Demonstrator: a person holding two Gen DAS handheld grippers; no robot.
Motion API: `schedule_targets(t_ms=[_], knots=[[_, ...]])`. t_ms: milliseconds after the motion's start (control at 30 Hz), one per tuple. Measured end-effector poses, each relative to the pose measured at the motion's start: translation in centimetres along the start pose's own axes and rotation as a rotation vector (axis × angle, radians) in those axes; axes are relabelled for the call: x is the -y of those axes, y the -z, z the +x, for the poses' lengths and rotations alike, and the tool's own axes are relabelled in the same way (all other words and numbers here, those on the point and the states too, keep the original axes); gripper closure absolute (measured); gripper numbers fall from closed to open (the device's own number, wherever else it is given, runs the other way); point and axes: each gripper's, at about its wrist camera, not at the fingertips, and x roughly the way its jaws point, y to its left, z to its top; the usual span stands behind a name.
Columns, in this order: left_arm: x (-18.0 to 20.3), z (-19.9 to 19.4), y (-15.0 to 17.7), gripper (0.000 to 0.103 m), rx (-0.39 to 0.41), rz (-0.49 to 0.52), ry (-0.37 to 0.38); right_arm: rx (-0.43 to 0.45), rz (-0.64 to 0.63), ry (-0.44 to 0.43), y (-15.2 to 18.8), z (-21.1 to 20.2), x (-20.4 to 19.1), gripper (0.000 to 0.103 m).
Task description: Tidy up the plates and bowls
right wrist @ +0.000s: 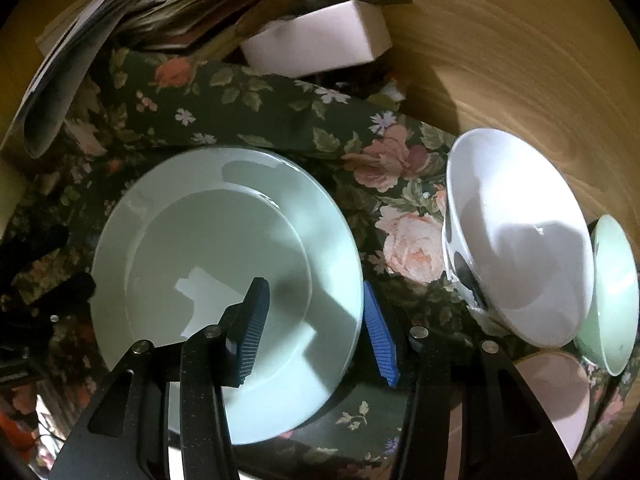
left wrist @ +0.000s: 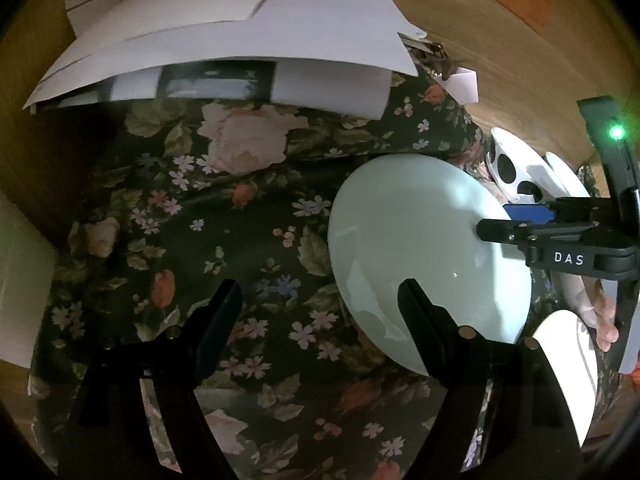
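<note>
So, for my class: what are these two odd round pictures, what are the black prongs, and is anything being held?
Each picture comes from a fisheye camera on a hand-held gripper that a person carries; no robot. The black prongs are gripper fingers. The left hand-held gripper is open over a flowered cloth. The right hand-held gripper straddles the rim of a pale green plate, one blue pad outside, not clearly pinching. Nearby: a spotted white bowl, a green bowl, papers.

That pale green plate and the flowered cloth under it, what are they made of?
Plate: probably glazed ceramic, possibly glass or melamine; glossy, with sharp window-like reflections. Cloth: woven printed fabric, matte, with folds and no shine.
</note>
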Motion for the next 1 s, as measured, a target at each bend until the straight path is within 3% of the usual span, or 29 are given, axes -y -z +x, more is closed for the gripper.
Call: schedule_targets(t_ms=[200, 467, 767, 1000], knots=[[-1.5, -0.9, 0.9, 0.023, 0.005, -0.007, -0.042, -0.003, 0.009, -0.078, 0.7, -0.6, -1.9, 0.060], [-4.0, -1.3, 2.3, 0.033, -0.023, -0.034, -0.072, 0.012, -0.027, -0.201, 2.6, -1.3, -5.8, 0.062], [-4.4, -0.5, 1.9, 0.056, -0.040, -0.054, -0.033, 0.047, -0.003, -0.191, 3.0, 0.2, -6.6, 0.066], [-3.4, 0.4, 1.3, 0.060, -0.037, -0.043, -0.019, 0.068, -0.023, -0.177, 2.7, 0.9, -7.0, 0.065]])
